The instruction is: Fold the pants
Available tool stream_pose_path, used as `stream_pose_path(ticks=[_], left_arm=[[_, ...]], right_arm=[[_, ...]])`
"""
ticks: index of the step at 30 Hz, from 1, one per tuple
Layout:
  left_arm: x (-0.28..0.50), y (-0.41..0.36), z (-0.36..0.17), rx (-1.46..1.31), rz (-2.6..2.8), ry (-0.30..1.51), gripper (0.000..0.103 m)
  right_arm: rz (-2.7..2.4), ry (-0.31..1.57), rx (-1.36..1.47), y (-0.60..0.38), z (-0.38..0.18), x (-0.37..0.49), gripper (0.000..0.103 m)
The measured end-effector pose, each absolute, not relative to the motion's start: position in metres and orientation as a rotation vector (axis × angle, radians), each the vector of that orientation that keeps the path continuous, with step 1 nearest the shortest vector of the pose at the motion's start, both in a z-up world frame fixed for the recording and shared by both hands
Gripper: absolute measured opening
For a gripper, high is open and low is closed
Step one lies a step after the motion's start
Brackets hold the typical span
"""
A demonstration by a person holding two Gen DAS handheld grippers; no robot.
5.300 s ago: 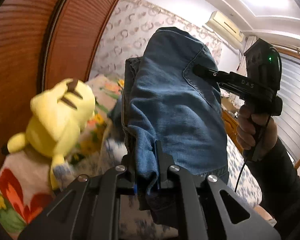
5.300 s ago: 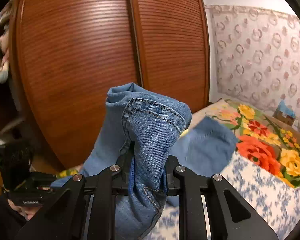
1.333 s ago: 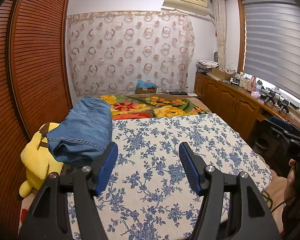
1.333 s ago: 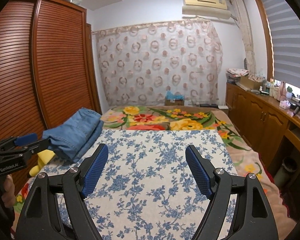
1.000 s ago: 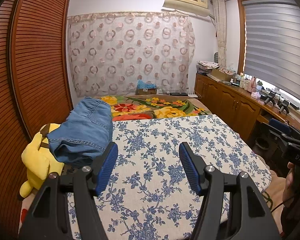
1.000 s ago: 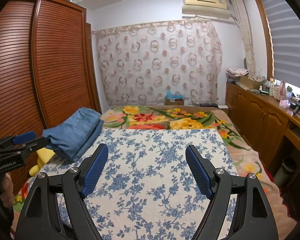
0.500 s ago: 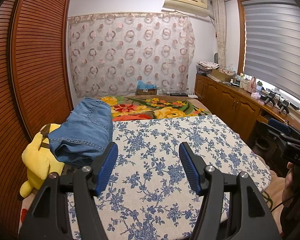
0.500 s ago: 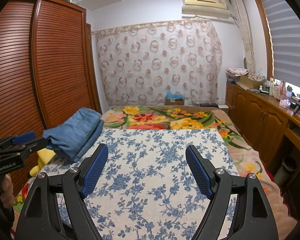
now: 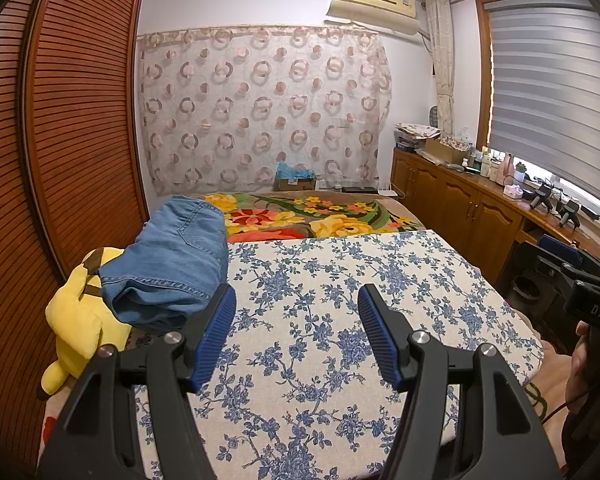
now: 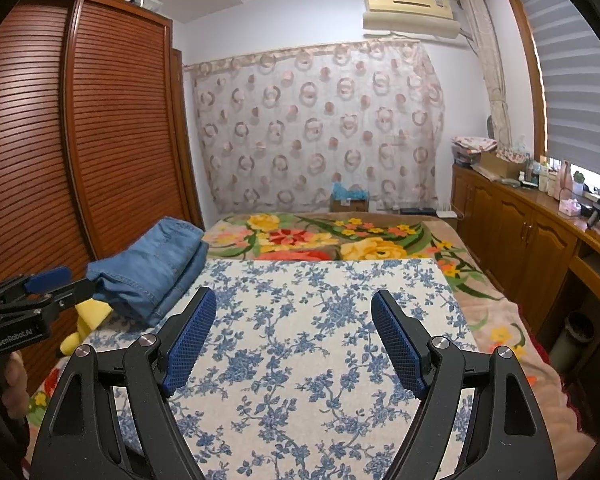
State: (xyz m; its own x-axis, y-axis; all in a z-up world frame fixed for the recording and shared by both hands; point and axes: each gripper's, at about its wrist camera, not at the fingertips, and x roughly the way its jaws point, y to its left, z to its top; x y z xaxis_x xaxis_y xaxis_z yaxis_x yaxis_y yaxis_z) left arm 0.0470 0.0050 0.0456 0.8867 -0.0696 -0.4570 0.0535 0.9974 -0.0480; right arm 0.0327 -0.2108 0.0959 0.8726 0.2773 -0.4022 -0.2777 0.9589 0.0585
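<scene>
The pants [image 9: 172, 260] are seen folded into a compact blue denim bundle, laid at the wardrobe-side edge of the bed [image 9: 340, 300], partly resting on a yellow plush toy [image 9: 80, 316] that sits between the bundle and the wardrobe [image 9: 60, 140]. The blue-flowered cover of the bed beside the pants is left bare, and a bright floral blanket [image 9: 312, 220] is spread beyond the pants toward the curtain [image 9: 260, 108].

The left gripper [image 9: 296, 332] is held above the near part of the bed, its jaws spread wide and nothing caught between them. The right gripper [image 10: 294, 340] is likewise held over the flowered cover, well apart from the pants, with its jaws wide and nothing held.

The folding is judged to be finished, or very nearly so, since the bundle lies closed with its hem edge turned toward the cameras. If any step is left, it is thought to be a tidying one: the bundle is best lifted off the plush toy and set flat on the cover, so that the layers are not tipped and slid apart. For that, both short edges should be pinched through all layers at once, and the bundle kept level while it is carried.
</scene>
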Motion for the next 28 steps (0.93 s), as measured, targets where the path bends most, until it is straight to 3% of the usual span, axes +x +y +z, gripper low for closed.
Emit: stream_pose_path(ticks=[28], left_arm=[[0.0443,0.0056,0.0507,-0.035,-0.064,0.472,0.063]], right_arm=[[0.29,0.417,0.001,-0.21,0.0959,0.033,0.082]])
